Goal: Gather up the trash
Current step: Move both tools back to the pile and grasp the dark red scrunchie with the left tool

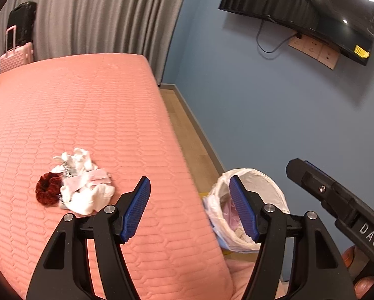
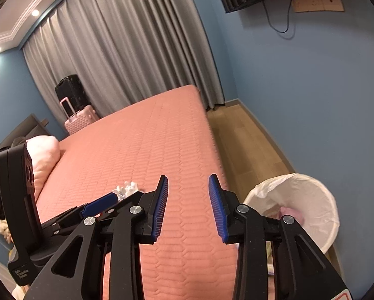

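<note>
Left gripper (image 1: 189, 207) and right gripper (image 2: 188, 207): both agape, empty; crumpled white trash (image 1: 83, 182) lower left on bed (image 1: 86, 105); lined bin (image 1: 249, 200) lower right.

Bedroom, pink bed (image 1: 86, 115), curtains (image 2: 127, 50), suitcases (image 2: 80, 118)

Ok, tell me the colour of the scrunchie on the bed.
Dark red scrunchie, clearest in the left wrist view.

Blue walls (image 2: 312, 100), grey curtains (image 2: 127, 57), wood floor (image 2: 247, 140), pink bed (image 2: 142, 150), wall TV (image 1: 299, 7), suitcases (image 2: 74, 110) by the curtains
</note>
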`<action>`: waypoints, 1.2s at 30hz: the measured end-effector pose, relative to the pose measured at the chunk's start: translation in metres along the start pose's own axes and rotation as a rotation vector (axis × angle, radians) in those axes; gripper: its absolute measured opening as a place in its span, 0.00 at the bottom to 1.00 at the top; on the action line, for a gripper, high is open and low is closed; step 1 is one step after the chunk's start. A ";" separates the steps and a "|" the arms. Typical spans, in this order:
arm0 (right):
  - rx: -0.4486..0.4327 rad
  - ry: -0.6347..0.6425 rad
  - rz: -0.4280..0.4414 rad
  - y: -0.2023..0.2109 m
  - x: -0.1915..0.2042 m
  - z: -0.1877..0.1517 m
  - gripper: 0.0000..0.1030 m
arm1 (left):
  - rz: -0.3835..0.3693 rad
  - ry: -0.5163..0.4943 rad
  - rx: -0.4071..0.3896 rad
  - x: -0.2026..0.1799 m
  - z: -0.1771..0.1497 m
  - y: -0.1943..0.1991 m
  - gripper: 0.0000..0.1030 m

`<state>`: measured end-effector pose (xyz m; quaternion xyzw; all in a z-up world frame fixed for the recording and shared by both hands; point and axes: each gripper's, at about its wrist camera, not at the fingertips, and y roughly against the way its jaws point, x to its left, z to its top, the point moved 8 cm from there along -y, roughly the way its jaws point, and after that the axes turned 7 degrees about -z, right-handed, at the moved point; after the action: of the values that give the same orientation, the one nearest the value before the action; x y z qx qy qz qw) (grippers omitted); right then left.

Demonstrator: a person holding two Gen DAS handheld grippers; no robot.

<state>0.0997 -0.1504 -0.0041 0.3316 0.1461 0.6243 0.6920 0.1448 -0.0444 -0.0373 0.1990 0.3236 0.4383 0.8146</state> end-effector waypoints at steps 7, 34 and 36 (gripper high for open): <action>0.043 0.043 0.041 -0.016 0.042 -0.014 0.33 | 0.044 0.056 -0.015 0.040 -0.006 0.015 0.61; 0.278 0.158 0.106 -0.131 0.152 -0.095 0.33 | 0.253 0.318 0.045 0.250 -0.062 0.042 0.63; 0.299 0.159 0.102 -0.145 0.155 -0.100 0.33 | 0.264 0.330 0.057 0.263 -0.064 0.037 0.63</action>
<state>0.1769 0.0265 -0.1378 0.3876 0.2745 0.6541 0.5887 0.1849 0.1998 -0.1526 0.1881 0.4361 0.5586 0.6800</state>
